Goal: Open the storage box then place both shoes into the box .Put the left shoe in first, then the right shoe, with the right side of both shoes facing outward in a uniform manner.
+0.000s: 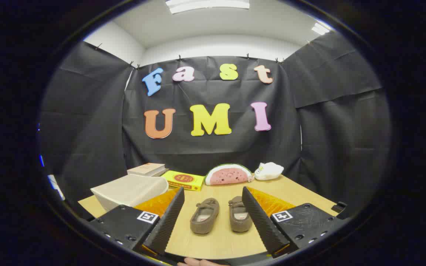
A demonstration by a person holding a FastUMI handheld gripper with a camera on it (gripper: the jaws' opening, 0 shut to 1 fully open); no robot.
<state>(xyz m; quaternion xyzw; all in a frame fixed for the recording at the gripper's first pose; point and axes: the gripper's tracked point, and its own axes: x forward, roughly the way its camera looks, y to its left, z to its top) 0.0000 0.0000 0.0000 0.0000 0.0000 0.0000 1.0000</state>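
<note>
Two small brown slipper-like shoes lie side by side on the wooden table [220,240], toes toward me. The left shoe [204,215] and the right shoe [239,219] both sit between and just ahead of my fingers. My gripper [213,216] is open wide, with nothing held; its fingertips [179,195] frame the pair. A whitish translucent storage box [129,191] stands to the left, beyond the left finger; I cannot tell whether its lid is open.
Beyond the shoes, along the back of the table, lie two stacked books [147,169], a flat yellow box [184,180], a watermelon-slice plush [228,174] and a small white plush [268,171]. Black cloth walls close the booth behind and at both sides.
</note>
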